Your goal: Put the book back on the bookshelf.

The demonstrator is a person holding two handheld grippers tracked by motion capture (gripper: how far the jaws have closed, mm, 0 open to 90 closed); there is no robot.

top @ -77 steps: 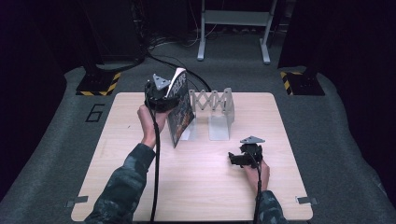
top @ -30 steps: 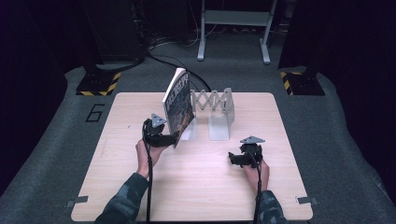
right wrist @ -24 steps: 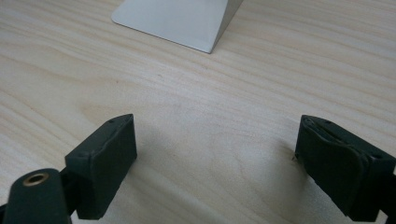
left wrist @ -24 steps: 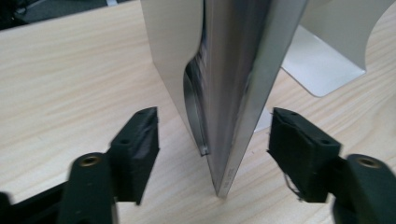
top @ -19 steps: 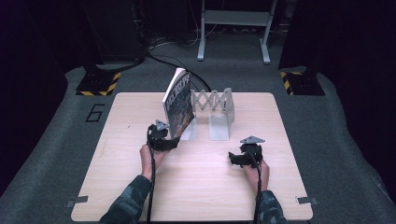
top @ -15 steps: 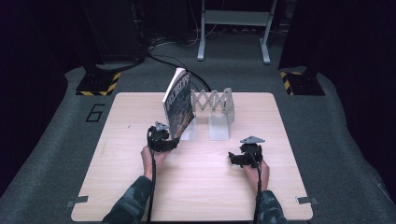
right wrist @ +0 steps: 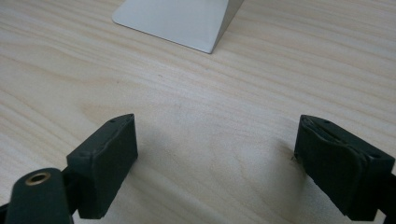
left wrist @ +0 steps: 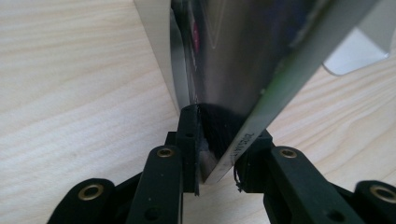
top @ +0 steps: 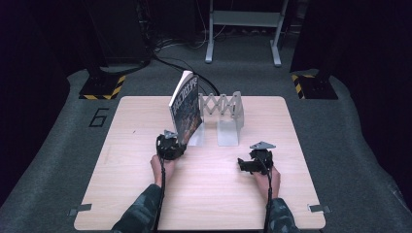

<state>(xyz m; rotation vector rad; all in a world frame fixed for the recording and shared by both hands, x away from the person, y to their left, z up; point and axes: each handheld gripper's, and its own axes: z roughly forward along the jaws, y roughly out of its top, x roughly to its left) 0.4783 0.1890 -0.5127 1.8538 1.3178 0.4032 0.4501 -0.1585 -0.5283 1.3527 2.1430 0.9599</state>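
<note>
Gripping the book by its lower near corner: left gripper, left of centre in the high view, jaws clamped on both sides of the cover. Left gripper view confirms it, corner of the book pinched between the two black jaws at bottom centre. Book stands tilted, top leaning toward upper left, against the left plate of the rack at centre frame. Rack is a white accordion type, sitting on the table. Right gripper rests low on the table at lower right, well apart from the rack, jaws spread wide with nothing between them. Right gripper view: bare wood between the jaws, rack foot at top.
</note>
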